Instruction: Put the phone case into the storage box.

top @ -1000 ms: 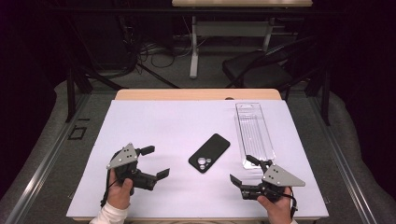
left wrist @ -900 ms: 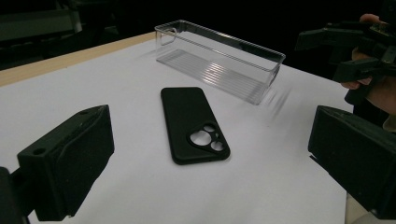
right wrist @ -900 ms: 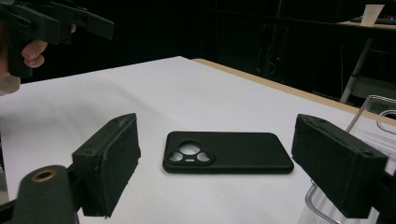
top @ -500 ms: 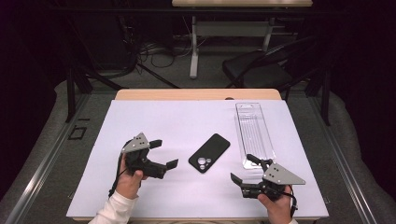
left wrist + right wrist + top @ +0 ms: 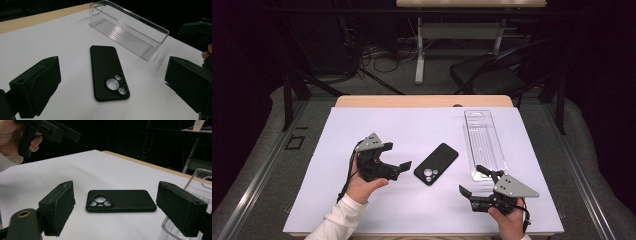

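A black phone case point(image 5: 436, 164) lies back up, its camera cut-outs showing, in the middle of the white table top point(image 5: 412, 125). To its right a long clear plastic tray point(image 5: 484, 142) stands empty. My left gripper point(image 5: 398, 156) hovers just left of the case, open, its jaws pointing at it with nothing between them. In the left gripper view the case point(image 5: 107, 72) lies ahead between the two black jaws. My right gripper point(image 5: 473, 180) rests near the front edge, right of the case and below the tray's near end, open and holding nothing. The right gripper view has the case point(image 5: 120, 201) ahead.
A wooden strip point(image 5: 422, 101) edges the far side of the table. Beyond it are a dark floor, cables, a chair point(image 5: 492, 75) and a desk leg. The person's left hand and white sleeve point(image 5: 339, 220) come in from the bottom.
My left gripper has moved right and a little up the table, closer to the phone case. The right gripper, the case and the tray have stayed put.
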Demonstrator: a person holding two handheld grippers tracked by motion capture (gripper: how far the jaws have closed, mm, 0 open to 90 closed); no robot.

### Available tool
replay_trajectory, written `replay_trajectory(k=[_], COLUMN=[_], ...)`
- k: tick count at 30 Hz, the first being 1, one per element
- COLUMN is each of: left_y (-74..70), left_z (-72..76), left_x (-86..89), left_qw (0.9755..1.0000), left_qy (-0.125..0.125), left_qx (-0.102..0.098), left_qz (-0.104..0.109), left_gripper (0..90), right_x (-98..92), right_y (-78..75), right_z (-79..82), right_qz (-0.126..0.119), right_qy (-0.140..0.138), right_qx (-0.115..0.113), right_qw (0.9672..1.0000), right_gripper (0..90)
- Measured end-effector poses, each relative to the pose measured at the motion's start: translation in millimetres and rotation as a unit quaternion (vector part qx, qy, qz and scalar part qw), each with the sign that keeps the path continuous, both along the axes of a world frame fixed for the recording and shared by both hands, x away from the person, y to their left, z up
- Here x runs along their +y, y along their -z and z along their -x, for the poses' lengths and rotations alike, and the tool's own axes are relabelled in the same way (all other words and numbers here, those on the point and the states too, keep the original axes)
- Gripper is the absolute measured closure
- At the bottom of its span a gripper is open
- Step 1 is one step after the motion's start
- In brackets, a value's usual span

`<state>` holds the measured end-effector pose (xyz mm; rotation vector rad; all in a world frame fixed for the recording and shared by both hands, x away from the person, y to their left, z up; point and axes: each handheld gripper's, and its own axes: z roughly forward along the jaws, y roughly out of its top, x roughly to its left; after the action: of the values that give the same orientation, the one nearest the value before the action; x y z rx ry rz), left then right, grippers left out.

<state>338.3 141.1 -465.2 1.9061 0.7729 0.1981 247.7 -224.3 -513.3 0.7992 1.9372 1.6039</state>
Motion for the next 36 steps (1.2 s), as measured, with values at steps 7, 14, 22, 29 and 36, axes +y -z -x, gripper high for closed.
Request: replay_trajectory(k=[7, 14, 22, 29, 36], left_y=[-2.8, -4.1, 0.0, 6.7, 20.4], left_z=[-5.7, -15.8, -25.5, -34.1, -44.1], left_x=[-10.9, -24.0, -47.5, -60.7, -70.0], left_qw=[0.9997, 0.9995, 0.9989, 0.998, 0.9972], left_qy=[-0.006, -0.002, 0.008, 0.008, 0.002], left_qx=[0.001, 0.008, 0.011, 0.009, 0.019], left_qz=[-0.025, -0.03, -0.045, -0.061, -0.073], left_gripper=[0.5, 0.5, 1.3, 1.3, 1.8], right_x=[0.5, 0.2, 0.0, -0.5, -0.1], right_y=[0.2, 0.4, 0.7, 0.8, 1.4], right_z=[0.0, -0.4, -0.6, -0.9, -1.3], right_qz=[0.002, 0.003, 0.002, 0.001, 0.0], right_qy=[-0.001, -0.001, -0.001, -0.002, -0.003], right_qx=[0.002, 0.003, 0.003, 0.003, 0.004], right_qw=[1.0, 1.0, 1.0, 1.0, 1.0], right_gripper=[14.5, 14.5, 14.5, 14.5, 14.5])
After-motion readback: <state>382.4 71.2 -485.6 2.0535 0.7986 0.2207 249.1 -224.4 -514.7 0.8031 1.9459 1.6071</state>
